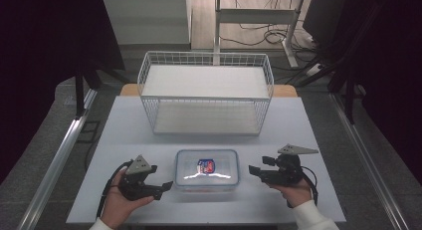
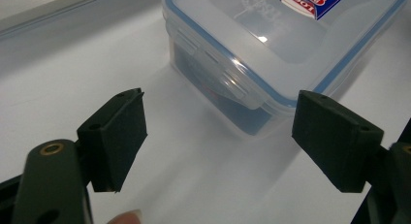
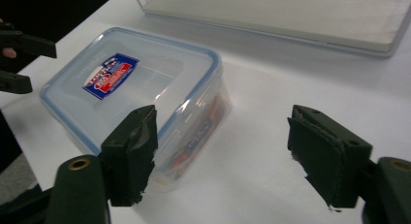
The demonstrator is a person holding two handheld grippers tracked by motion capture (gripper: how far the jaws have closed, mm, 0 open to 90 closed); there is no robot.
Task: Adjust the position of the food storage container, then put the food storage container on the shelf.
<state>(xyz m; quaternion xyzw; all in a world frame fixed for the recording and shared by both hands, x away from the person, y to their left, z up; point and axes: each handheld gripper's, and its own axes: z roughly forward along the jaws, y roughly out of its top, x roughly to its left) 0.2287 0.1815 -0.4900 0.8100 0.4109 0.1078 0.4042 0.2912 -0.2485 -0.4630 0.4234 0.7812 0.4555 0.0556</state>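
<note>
The box (image 1: 207, 170) is a clear rectangular plastic container with a blue-rimmed lid, side latches and a red-and-blue label on the lid. It sits at the near middle of the table (image 1: 124, 125), between the two grippers and in front of the wire basket (image 1: 206, 93) at the far side. The left gripper (image 1: 166, 184) lies just left of the box, jaws apart, nothing between them. The right gripper (image 1: 252, 170) lies just right of the box, jaws also apart and empty. The left gripper view shows a latch (image 2: 213, 69) folded down on the box side. The right gripper view shows red and dark contents through the box wall (image 3: 198, 136); what they are cannot be told.
</note>
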